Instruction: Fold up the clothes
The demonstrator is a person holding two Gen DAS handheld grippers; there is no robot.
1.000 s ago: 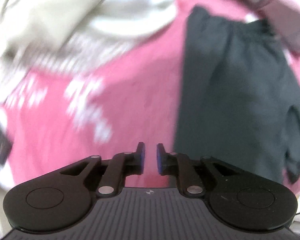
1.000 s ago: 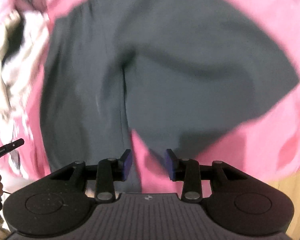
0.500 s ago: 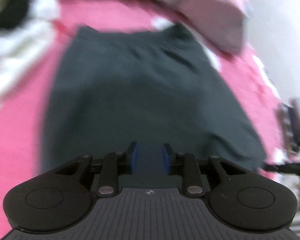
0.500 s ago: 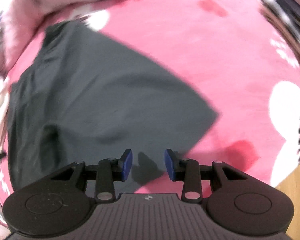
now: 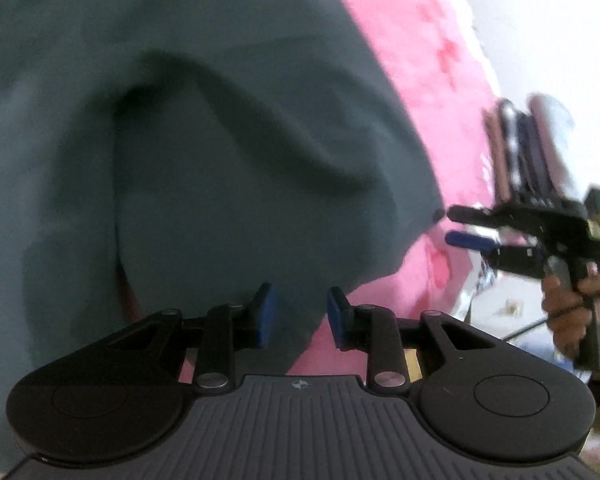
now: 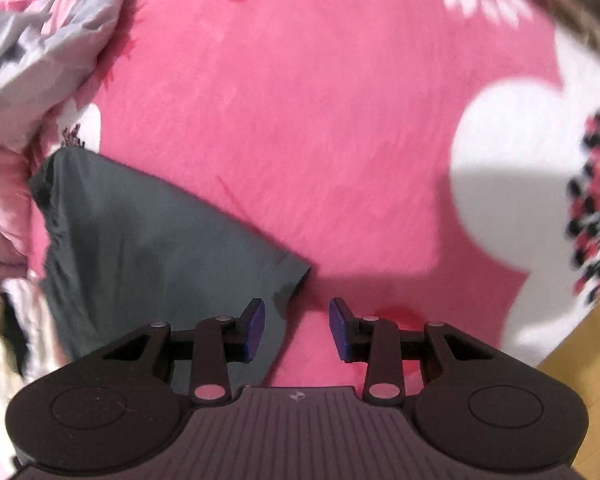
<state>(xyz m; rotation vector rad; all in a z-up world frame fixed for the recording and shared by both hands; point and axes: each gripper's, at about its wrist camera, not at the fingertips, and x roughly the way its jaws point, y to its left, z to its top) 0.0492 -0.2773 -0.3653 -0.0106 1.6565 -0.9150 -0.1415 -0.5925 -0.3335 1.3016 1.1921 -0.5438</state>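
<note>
Garment [image 5: 204,152] beneath left gripper's [image 5: 298,312] parted fingers [image 5: 264,316]

The left black two-finger gripper with blue pads [image 5: 298,316] fills the bottom of its own view, its linkage arms spread out from the ribbed housing toward the lower centre of the frame. Its jaws stand parted with a clear gap, the pads pressing on nothing. At the right edge of that view, the right black two-finger gripper with blue pads [image 5: 452,224] points toward the left of the frame, its two fingers apart, one above the other. A bare hand [image 5: 572,312] wraps its handle at the lower right. In its own view the right gripper's jaws likewise stand parted at lower centre, blue pads clear.
</note>
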